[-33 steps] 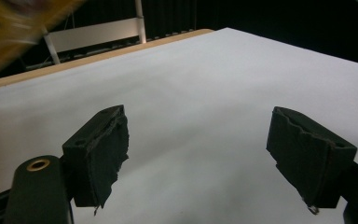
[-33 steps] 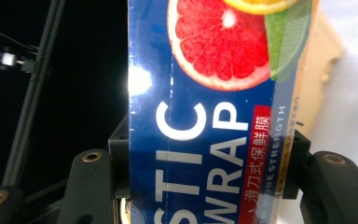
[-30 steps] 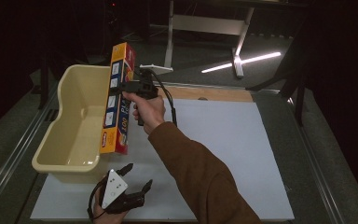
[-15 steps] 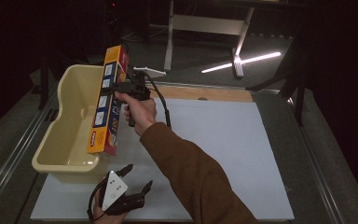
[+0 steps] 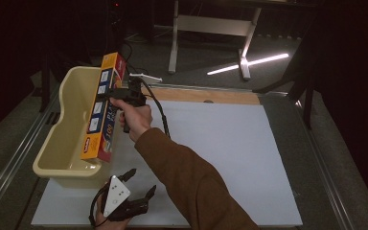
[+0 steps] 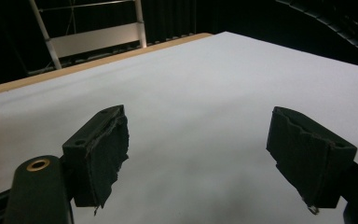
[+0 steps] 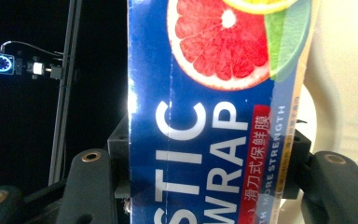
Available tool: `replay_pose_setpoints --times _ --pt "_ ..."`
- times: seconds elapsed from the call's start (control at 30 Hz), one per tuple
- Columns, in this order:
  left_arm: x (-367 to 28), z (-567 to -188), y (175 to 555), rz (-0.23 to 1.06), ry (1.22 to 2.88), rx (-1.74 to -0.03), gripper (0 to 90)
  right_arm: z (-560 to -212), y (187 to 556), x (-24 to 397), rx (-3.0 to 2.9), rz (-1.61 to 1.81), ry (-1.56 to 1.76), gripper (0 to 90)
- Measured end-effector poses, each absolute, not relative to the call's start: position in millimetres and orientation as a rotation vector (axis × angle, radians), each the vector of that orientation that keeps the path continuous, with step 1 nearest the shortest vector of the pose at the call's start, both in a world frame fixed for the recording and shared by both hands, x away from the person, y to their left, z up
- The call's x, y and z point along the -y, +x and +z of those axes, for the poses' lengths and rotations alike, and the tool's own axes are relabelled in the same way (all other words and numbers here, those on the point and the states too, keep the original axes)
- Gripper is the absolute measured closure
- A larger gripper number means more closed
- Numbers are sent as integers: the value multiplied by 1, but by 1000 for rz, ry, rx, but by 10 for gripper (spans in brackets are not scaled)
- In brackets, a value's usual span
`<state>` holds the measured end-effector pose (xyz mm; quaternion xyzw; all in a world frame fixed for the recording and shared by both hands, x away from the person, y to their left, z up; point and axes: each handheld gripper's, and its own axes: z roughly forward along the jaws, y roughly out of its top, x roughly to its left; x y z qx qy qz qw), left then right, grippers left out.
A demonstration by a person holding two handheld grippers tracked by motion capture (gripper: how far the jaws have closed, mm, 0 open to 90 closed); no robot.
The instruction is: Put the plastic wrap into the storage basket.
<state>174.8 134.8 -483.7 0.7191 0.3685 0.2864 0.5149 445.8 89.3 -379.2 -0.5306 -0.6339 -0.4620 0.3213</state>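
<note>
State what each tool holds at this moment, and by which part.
The right tool grips the plastic wrap box across its narrow width, partway along its length, above the yellow tub. The left tool holds nothing.

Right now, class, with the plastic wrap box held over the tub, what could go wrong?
The right gripper clamps the long plastic wrap box near its upper half, so it could pivot or slip. Its lower end hangs close to the yellow tub rim and might catch there or tip the tub.

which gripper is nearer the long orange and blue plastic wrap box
Right. The right gripper clamps the long orange and blue plastic wrap box over the cream plastic tub; the left gripper sits open below, apart from it.
</note>
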Motion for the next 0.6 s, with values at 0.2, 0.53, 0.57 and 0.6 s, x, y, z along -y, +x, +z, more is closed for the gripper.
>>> replay_pose_setpoints --times 0.2,0.53,0.57,0.6 --pt "-136 -484 175 686 1724 -890 206 -382 445 -98 1658 -1199 -1388 412" --pt "-137 -484 174 684 1721 -894 206 -388 448 -106 1658 -1177 -1400 410" --pt "-137 -484 174 684 1721 -894 206 -388 448 -107 1666 -1177 -1401 409" --pt "-137 -484 174 683 1719 -896 206 -388 448 -107 1666 -1177 -1401 409"
